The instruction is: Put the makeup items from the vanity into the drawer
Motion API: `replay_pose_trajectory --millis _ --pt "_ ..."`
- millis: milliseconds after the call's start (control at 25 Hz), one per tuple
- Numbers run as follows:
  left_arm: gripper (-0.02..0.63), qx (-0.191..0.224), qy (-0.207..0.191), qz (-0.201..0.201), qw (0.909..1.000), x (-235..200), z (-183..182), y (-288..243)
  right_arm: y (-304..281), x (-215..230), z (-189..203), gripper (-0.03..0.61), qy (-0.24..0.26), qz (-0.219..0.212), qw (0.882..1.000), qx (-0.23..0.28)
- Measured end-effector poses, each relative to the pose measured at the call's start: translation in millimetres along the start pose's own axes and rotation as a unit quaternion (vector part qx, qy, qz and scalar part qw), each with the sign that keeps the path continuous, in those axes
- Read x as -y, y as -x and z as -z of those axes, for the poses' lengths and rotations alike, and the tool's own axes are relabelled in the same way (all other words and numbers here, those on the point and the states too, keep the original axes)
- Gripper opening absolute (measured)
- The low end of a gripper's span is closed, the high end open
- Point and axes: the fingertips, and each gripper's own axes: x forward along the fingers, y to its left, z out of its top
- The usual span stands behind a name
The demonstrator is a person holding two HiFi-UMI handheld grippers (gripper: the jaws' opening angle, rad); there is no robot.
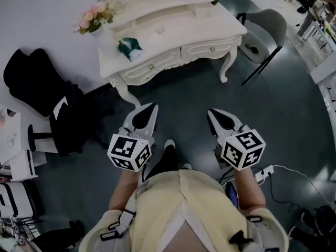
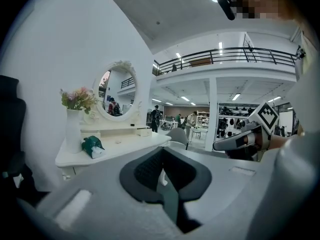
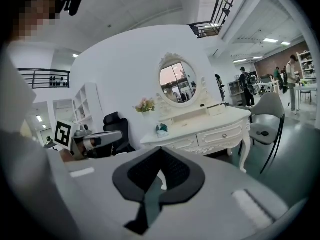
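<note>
The head camera sits high on the person and looks steeply down. It sees the left claw (image 1: 154, 107) and right claw (image 1: 210, 112) close below, and the white surface (image 1: 173, 35) farther ahead. Each claw camera rides on its own claw and looks out along its tips. All three views share that surface. Each claw view also catches the other claw.

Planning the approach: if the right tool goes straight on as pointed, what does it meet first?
Probably the vanity drawer front; only bare floor lies between. Tilted slightly down, the right tool might meet floor first.
</note>
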Motion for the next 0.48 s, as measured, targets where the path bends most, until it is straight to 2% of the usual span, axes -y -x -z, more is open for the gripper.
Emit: replay_pose_trajectory --millis 120,200,480 --pt "0.005 0.002 -0.003 -0.002 1.0 -13 -1 -19 -13 9 -4 0.0 -0.003 0.002 1.0 -0.006" --pt "0.06 0.003 -0.002 0.004 1.0 -21 -1 -34 -24 15 -6 0.0 -0.002 0.006 1.0 -0.009" --pt "0.095 -0.003 0.003 0.032 0.9995 -60 -8 -93 -80 34 -28 0.0 -0.004 0.016 1.0 -0.023"
